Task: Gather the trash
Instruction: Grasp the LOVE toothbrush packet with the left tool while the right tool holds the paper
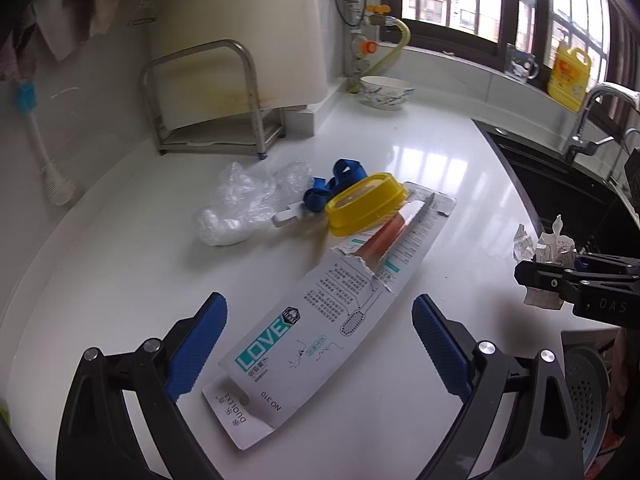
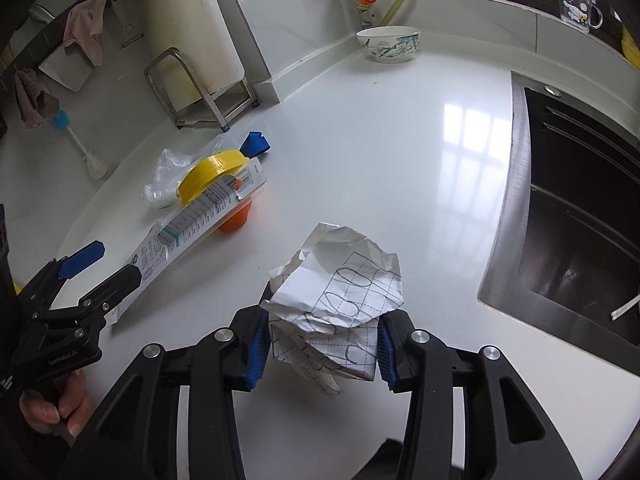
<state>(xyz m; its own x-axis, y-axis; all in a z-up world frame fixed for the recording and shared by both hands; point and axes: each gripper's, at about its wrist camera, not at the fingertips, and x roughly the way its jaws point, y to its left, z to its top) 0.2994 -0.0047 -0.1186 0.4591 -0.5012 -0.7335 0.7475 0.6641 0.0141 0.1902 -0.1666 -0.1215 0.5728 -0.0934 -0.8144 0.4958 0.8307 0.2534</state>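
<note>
Right tool [image 2: 320, 350] pinches crumpled paper [image 2: 340, 300] above the counter [image 2: 400, 160]; left tool [image 1: 320, 344] spread (empty) over a torn package [image 1: 320, 320].

Left wrist view: low over the white countertop [image 1: 400, 152], facing the window corner along its own fingers, torn toothbrush package [image 1: 320, 312] close below.
Right wrist view: higher, angled down at the countertop [image 2: 380, 140], sink [image 2: 576, 216] at right.
Shared: package [image 2: 200, 216], yellow lid [image 1: 366, 204] [image 2: 212, 172], patterned bowl [image 1: 386, 92] [image 2: 388, 44], steel rack [image 1: 208, 100] [image 2: 196, 88].
</note>
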